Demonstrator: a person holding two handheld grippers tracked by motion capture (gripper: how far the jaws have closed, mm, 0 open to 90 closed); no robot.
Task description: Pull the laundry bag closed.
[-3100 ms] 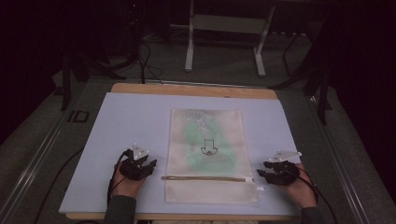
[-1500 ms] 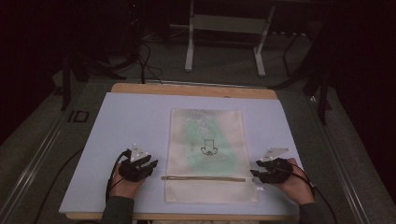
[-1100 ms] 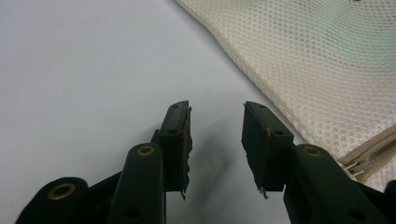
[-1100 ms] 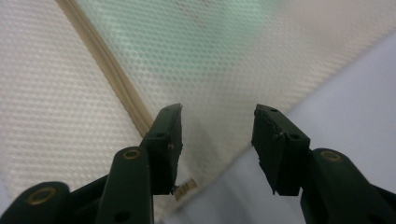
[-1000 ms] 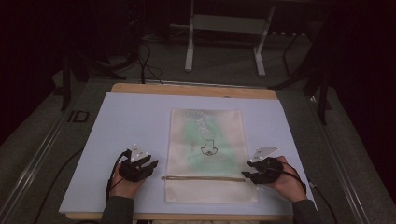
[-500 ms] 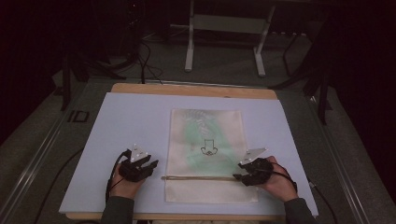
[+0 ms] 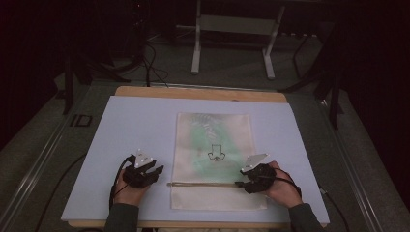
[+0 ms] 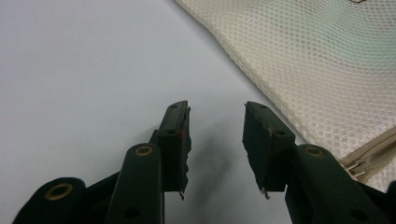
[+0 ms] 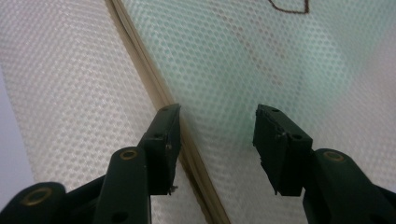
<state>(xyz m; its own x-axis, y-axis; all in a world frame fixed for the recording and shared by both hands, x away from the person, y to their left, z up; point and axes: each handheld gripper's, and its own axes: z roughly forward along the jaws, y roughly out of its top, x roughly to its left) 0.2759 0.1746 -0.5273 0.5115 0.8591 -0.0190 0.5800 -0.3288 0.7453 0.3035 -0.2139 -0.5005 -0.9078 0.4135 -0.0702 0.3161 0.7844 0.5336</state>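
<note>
A cream mesh zip bag [image 7: 215, 159] lies flat on the pale blue table top [image 7: 135, 125], with something green inside and a small dark drawing on it. Its zipper [image 7: 203, 184] runs across near the front. My right gripper [image 7: 243, 183] is over the bag's right part at the zipper's right end; in the right gripper view it [image 9: 217, 135] is open above the mesh [image 9: 224, 70], with its left jaw on the zipper [image 9: 154, 88]. My left gripper [image 7: 153, 173] rests on the table just left of the bag, open [image 8: 215, 126], nothing between its jaws, the mesh bag [image 8: 317, 60] to its right.
The table top's wooden edge [image 7: 200, 93] shows at the back. A white metal stand [image 7: 232, 29] and cables [image 7: 150, 63] are on the dark floor behind. Bare blue surface lies left and right of the bag.
My right gripper has moved left from the table beside the bag onto the bag's right part, at the zipper. The left gripper and the bag have stayed put.
</note>
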